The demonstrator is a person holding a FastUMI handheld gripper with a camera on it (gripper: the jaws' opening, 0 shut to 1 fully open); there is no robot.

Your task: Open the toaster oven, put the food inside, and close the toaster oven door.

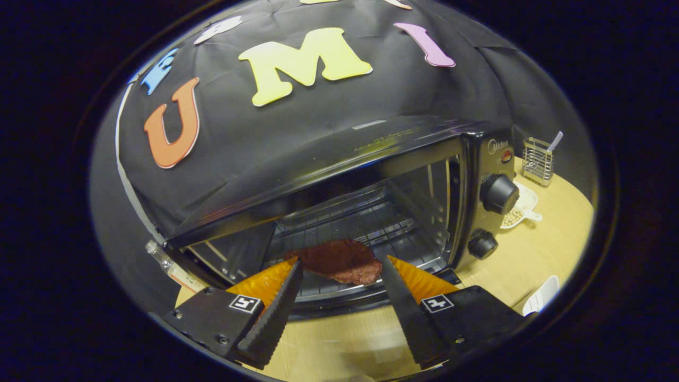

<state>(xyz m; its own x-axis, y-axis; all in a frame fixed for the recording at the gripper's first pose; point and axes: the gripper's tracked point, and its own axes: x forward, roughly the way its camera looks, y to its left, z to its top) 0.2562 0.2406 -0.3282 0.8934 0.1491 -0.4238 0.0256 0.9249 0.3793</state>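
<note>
Clear plastic, the neck of a small bottle (159,254), is peeking out at the far left, just beside the lower left corner of the black toaster oven (371,159). That oven is sitting on the pale wooden table (551,249) with its front standing open, so the wire rack (350,217) and shiny metal walls inside are showing. A flat, dark reddish-brown piece of food (339,260) is lying on the front part of that rack, inside the oven mouth. The hand-held gripper (339,265) is pointing into the opening with its two fingers spread apart; the food is sitting between the fingertips and just beyond them, and neither finger is pressing on it. On the oven's right-hand panel, a large round black knob (498,193) is sitting above a smaller black knob (481,244). Past the panel, a small white dish of pale beans (517,212) is resting on the table, and further back a wire mesh holder (537,159) is standing upright. Near the right finger, a white rounded object (543,294) is lying on the table edge; what it is cannot be told.
</note>
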